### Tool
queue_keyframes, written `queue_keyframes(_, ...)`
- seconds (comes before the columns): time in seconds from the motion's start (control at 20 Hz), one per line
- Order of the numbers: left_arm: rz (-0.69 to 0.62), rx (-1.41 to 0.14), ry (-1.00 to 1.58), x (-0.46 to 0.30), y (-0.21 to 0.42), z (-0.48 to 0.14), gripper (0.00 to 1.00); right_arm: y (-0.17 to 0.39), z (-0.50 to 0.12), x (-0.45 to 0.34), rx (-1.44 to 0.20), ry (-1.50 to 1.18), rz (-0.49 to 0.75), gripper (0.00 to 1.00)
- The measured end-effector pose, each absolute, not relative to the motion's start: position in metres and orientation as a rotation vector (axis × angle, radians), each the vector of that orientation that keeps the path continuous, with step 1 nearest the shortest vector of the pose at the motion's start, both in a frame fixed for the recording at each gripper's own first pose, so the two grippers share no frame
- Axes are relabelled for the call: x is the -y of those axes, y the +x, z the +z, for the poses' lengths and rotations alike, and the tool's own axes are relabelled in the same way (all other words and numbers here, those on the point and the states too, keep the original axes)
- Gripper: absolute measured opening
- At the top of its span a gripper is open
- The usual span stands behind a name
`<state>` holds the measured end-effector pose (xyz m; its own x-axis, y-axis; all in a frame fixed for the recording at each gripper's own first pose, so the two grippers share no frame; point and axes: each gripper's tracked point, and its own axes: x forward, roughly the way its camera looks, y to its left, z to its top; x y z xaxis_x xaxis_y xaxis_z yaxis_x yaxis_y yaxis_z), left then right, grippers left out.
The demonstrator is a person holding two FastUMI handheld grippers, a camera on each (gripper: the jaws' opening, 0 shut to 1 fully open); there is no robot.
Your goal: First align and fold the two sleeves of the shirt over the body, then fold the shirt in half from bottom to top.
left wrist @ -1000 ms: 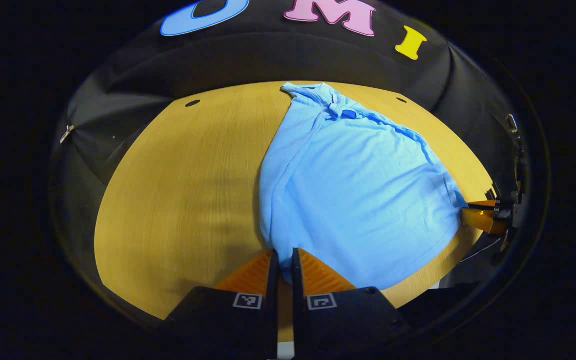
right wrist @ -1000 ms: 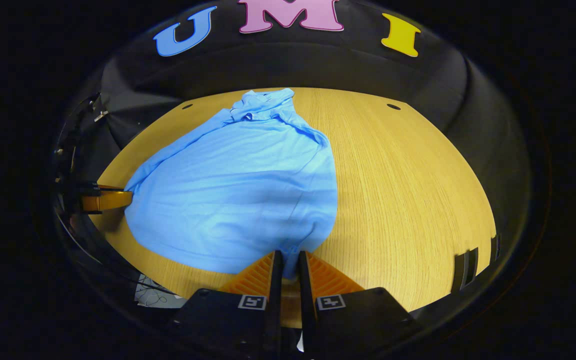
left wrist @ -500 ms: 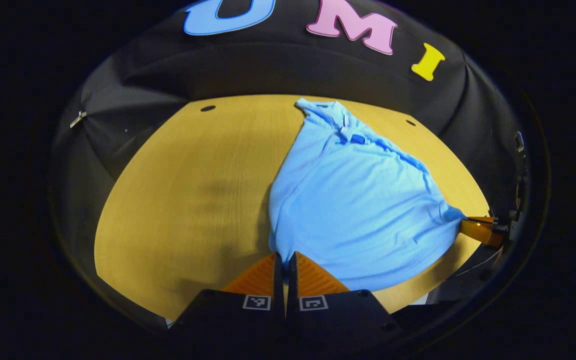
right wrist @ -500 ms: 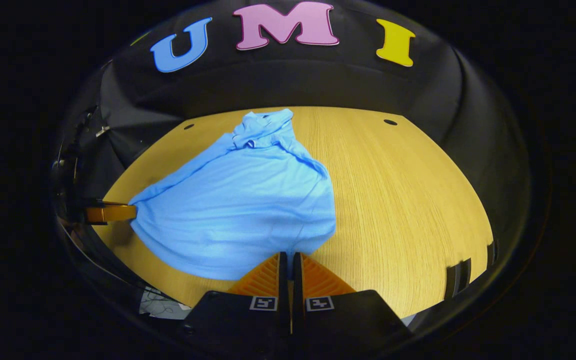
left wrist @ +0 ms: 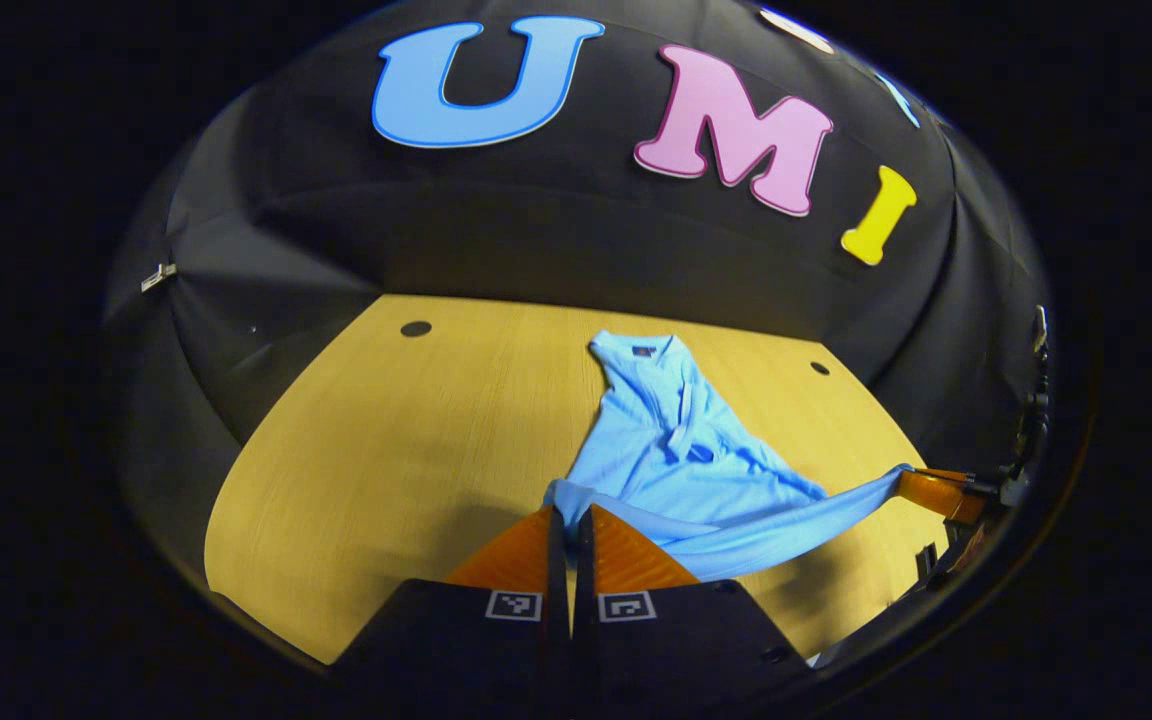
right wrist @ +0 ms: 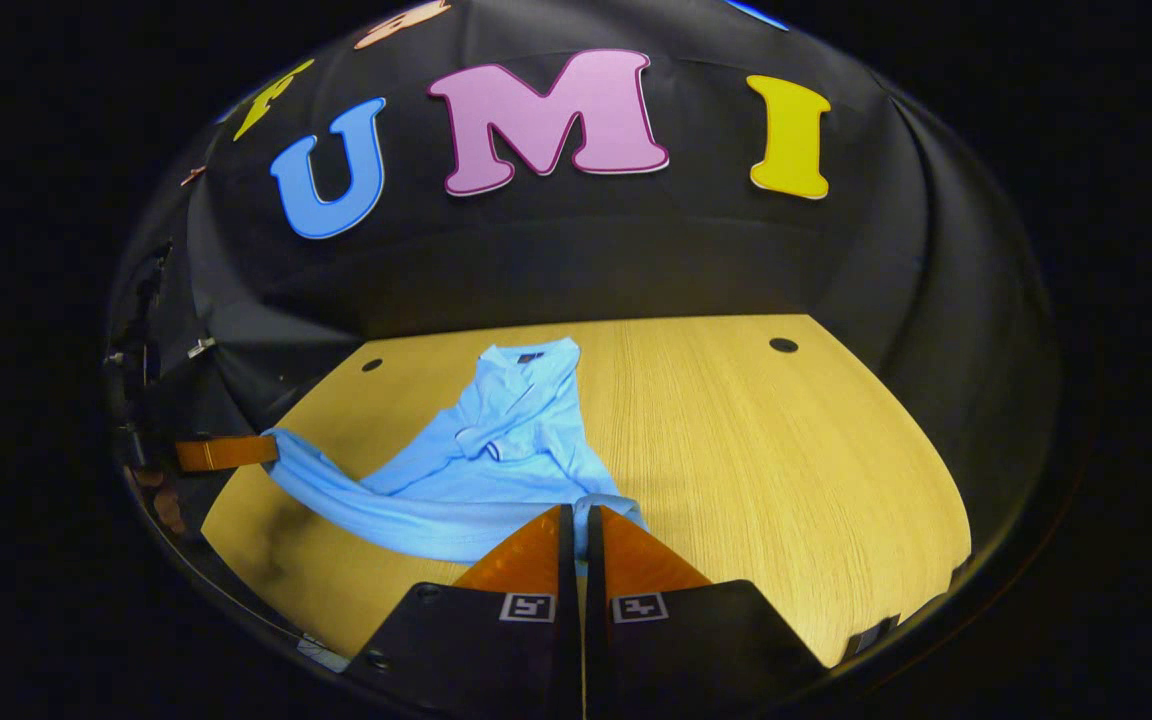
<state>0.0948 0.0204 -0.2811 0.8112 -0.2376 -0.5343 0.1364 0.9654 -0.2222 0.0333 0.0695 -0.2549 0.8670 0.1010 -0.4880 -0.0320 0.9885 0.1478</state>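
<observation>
Grippers (left wrist: 568,515) (right wrist: 576,512) seemingly lift shirt (left wrist: 681,455) hem above table (left wrist: 386,450).

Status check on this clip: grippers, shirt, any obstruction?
Left gripper and right gripper each shut on a hem corner. Shirt hem lifted, taut between them; collar on table. Nothing in the way.

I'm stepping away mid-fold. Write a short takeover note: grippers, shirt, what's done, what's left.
Left gripper: shut on the shirt's bottom hem corner.
Right gripper: shut on the other hem corner.
Shirt: hem lifted and stretched between the two grippers above the table; collar end lies flat at the far side.
Done: sleeves look folded in over the body.
Left: carry the hem forward to the collar, lay it down, release both.
</observation>
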Motion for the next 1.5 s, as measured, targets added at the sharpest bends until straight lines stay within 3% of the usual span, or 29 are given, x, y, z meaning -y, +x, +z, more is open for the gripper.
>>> queue_keyframes(0.35,-0.158,-0.514,-0.203,-0.009,0.206,-0.260,0.06,0.141,-0.235,-0.062,-0.429,0.138,0.085,0.06)
queue_keyframes(0.4,-0.149,-0.516,-0.212,-0.007,0.222,-0.263,0.11,0.158,-0.237,-0.062,-0.424,0.138,0.088,0.06)
queue_keyframes(0.5,-0.124,-0.523,-0.223,-0.006,0.252,-0.272,0.06,0.196,-0.239,-0.060,-0.408,0.133,0.091,0.06)
queue_keyframes(0.85,-0.049,-0.494,-0.169,-0.003,0.356,-0.305,0.06,0.308,-0.281,-0.051,-0.419,0.102,0.077,0.06)
queue_keyframes(1.15,-0.019,-0.518,-0.142,0.006,0.404,-0.340,0.06,0.356,-0.318,-0.050,-0.454,0.100,0.059,0.06)
queue_keyframes(1.25,-0.017,-0.525,-0.128,0.006,0.413,-0.350,0.11,0.366,-0.331,-0.049,-0.471,0.100,0.052,0.06)
queue_keyframes(1.3,-0.016,-0.533,-0.123,0.006,0.416,-0.354,0.06,0.369,-0.337,-0.047,-0.480,0.100,0.047,0.06)
queue_keyframes(1.5,-0.012,-0.573,-0.093,0.008,0.424,-0.378,0.06,0.382,-0.362,-0.045,-0.525,0.110,0.032,0.06)
